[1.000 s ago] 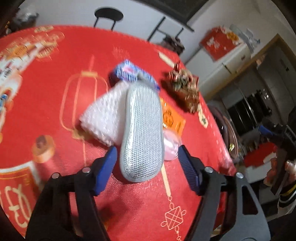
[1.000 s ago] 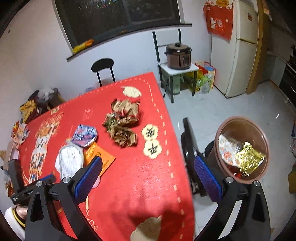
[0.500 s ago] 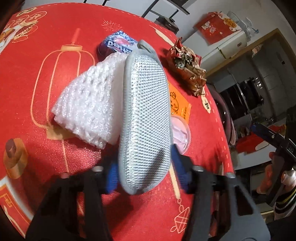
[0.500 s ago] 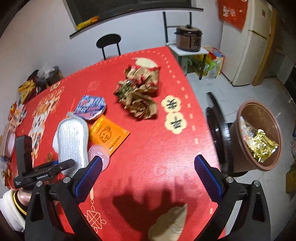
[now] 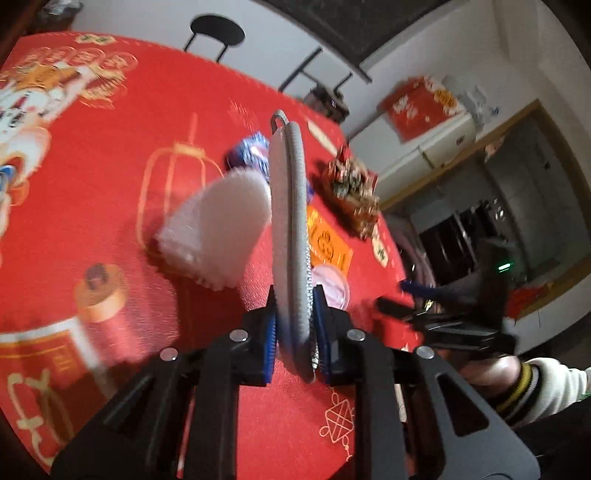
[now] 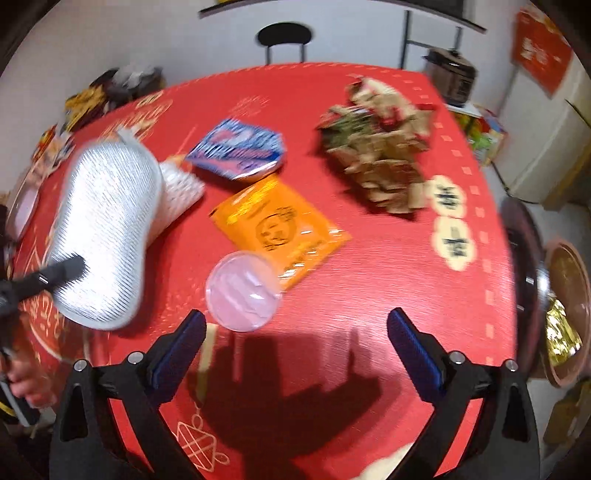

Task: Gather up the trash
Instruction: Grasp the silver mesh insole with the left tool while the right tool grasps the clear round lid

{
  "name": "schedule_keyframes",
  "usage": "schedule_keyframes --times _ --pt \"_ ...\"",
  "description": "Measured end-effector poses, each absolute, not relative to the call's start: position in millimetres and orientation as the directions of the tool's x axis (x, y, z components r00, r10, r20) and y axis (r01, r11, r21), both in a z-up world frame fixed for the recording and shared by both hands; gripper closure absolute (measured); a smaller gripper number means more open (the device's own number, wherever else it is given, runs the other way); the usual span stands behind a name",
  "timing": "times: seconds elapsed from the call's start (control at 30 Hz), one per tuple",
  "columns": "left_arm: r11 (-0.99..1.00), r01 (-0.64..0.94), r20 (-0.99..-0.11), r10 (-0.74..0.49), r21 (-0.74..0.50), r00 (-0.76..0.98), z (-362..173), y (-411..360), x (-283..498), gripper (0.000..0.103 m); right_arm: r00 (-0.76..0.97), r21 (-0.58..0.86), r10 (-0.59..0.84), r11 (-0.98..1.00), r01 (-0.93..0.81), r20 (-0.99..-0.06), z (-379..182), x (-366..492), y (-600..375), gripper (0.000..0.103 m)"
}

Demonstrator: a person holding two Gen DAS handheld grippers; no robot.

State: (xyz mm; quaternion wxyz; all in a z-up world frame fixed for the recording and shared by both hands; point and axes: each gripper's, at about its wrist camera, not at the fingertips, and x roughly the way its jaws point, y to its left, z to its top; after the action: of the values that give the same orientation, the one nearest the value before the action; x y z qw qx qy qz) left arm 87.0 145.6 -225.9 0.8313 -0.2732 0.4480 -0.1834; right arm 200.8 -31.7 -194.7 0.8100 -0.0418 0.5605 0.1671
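A silver mesh pad (image 5: 290, 221) stands on edge between the blue pads of my left gripper (image 5: 295, 325), whose jaws are closing and pressing on its near end. In the right wrist view the pad (image 6: 103, 229) hangs tilted above the red table (image 6: 369, 277), with a white foam piece (image 6: 177, 192) beside it. My right gripper (image 6: 295, 328) points down over the table, its jaws wide and closing slightly with nothing between them. A pink plastic lid (image 6: 242, 291) lies just beyond its left finger. An orange packet (image 6: 277, 225), a blue wrapper (image 6: 240, 149) and crumpled brown paper (image 6: 380, 151) lie farther back.
A brown bin (image 6: 565, 314) holding gold foil stands on the floor off the table's right edge. A black chair (image 6: 284, 35) is behind the table, and a cooker on a stand (image 6: 450, 74) is at the back right. Clutter lines the far left edge.
The left jaws closed on the silver pad and raised it from flat to edge-on. The right gripper came down toward the table, so the lid and packet now lie close in front.
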Motion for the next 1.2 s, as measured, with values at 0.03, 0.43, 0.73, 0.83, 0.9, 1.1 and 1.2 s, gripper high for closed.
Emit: schedule_keyframes --times 0.03,0.43,0.73,0.83,0.9,1.1,1.2 --pt "0.781 0.053 -0.637 -0.544 -0.622 0.547 -222 151 83 0.082 0.308 0.120 0.228 0.936 -0.330 -0.924 -199 202 -25 0.014" --pt "0.794 -0.016 -0.611 -0.454 -0.608 0.649 -200 195 42 0.082 0.306 0.033 0.140 0.943 -0.331 -0.942 -236 219 27 0.034" --pt "0.791 -0.013 -0.604 -0.456 -0.611 0.654 -196 193 45 0.082 0.321 -0.018 0.096 0.942 -0.334 -0.942 -238 214 31 0.035" --pt "0.792 0.004 -0.601 -0.467 -0.610 0.649 -195 186 47 0.082 0.316 -0.007 0.100 0.947 -0.320 -0.944 -238 208 21 0.033" --pt "0.791 0.013 -0.601 -0.474 -0.611 0.644 -193 181 49 0.082 0.310 0.007 0.108 0.951 -0.309 -0.945 -238 206 15 0.032" --pt "0.789 0.023 -0.603 -0.487 -0.614 0.632 -196 174 54 0.082 0.296 0.075 0.174 0.944 -0.321 -0.939 -234 199 2 0.038" --pt "0.788 0.030 -0.601 -0.494 -0.615 0.628 -196 172 56 0.082 0.273 0.177 0.261 0.939 -0.296 -0.926 -230 195 -9 0.039"
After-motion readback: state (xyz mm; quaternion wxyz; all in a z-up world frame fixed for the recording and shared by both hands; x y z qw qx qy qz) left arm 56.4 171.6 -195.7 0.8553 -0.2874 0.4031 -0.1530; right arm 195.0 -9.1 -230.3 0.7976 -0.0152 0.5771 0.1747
